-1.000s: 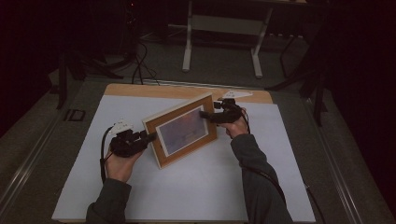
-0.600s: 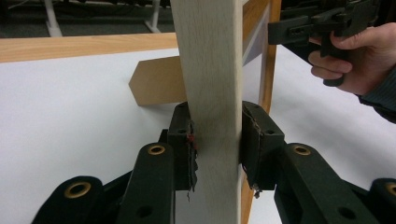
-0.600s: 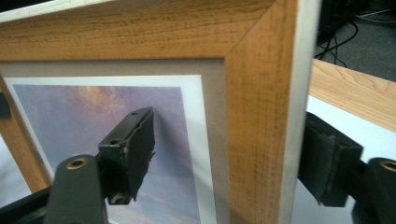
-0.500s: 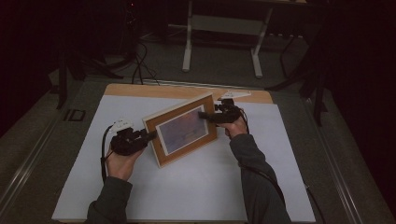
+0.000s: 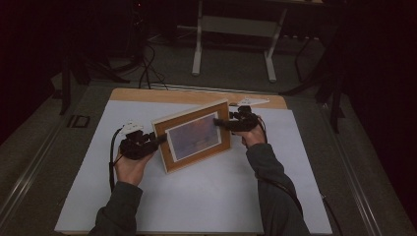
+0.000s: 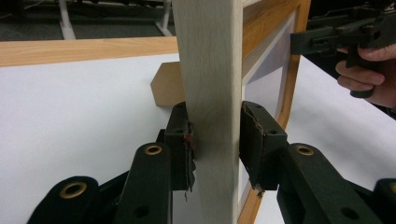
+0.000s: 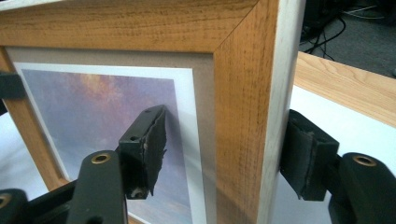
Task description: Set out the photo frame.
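Between the two black jaws of the left gripper [image 6: 215,140], the pale side edge of a rectangular wooden picture frame with a honey-coloured front and a lilac sky print [image 5: 193,135] is sitting clamped, both pads pressing flat on it. This grip is carrying the frame's left side and keeping it standing on its lower edge, face turned toward the person, rather than letting it fall flat on the white sheet covering the table [image 5: 206,196].

At the opposite side, the right gripper [image 7: 229,149] is straddling the frame's right edge: one pad is lying against the back, while the other is standing just off the glass with a sliver of gap showing, so I am judging this one as not yet gripping. Its jaws have just been closing, with the frame's edge between them, which suggests it is taking up a second hold so the frame can be steadied or shifted without twisting.

From the high view, the frame is standing tilted backward near the middle of the table, a little toward the far edge, with its right side nearer that edge than its left. A brown cardboard easel stand [image 6: 167,85] is jutting out behind the frame onto the sheet, probably there to prop it once the hands let go.
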A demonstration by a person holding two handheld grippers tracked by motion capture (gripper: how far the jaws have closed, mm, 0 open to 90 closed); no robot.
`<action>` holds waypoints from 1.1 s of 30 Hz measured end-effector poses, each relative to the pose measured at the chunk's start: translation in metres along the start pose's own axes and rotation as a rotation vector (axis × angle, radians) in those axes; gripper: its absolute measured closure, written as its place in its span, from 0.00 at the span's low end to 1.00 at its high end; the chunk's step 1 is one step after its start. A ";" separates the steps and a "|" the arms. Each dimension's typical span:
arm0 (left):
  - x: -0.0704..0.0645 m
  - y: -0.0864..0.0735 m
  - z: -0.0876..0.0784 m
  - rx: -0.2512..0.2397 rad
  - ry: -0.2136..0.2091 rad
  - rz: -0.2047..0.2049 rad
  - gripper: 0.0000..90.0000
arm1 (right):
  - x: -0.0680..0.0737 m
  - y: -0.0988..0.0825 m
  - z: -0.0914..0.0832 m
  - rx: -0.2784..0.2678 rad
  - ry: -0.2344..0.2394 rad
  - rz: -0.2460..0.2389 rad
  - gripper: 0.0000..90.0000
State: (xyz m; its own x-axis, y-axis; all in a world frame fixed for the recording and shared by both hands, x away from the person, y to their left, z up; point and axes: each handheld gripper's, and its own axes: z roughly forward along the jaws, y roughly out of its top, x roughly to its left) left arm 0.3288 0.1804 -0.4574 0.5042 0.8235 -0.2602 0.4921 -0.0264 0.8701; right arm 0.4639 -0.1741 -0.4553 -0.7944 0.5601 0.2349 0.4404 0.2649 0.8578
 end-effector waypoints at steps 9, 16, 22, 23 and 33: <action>0.005 0.003 0.008 -0.003 -0.032 0.016 0.74 | 0.000 -0.005 -0.012 0.015 -0.023 -0.016 0.47; 0.007 0.006 0.013 0.005 -0.057 0.029 0.73 | 0.001 -0.008 -0.018 0.016 -0.041 -0.017 0.49; 0.008 0.011 0.019 0.014 -0.060 0.051 0.72 | 0.001 -0.011 -0.025 0.015 -0.057 -0.019 0.51; 0.009 0.012 0.020 0.014 -0.059 0.054 0.72 | 0.001 -0.012 -0.026 0.012 -0.061 -0.018 0.51; 0.010 0.016 0.029 0.017 -0.069 0.059 0.69 | 0.001 -0.019 -0.036 0.001 -0.080 -0.014 0.56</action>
State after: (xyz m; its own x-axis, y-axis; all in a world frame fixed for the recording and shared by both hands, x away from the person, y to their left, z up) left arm 0.3628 0.1717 -0.4580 0.5803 0.7792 -0.2369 0.4713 -0.0840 0.8780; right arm 0.4393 -0.2068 -0.4549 -0.7645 0.6173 0.1855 0.4301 0.2741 0.8602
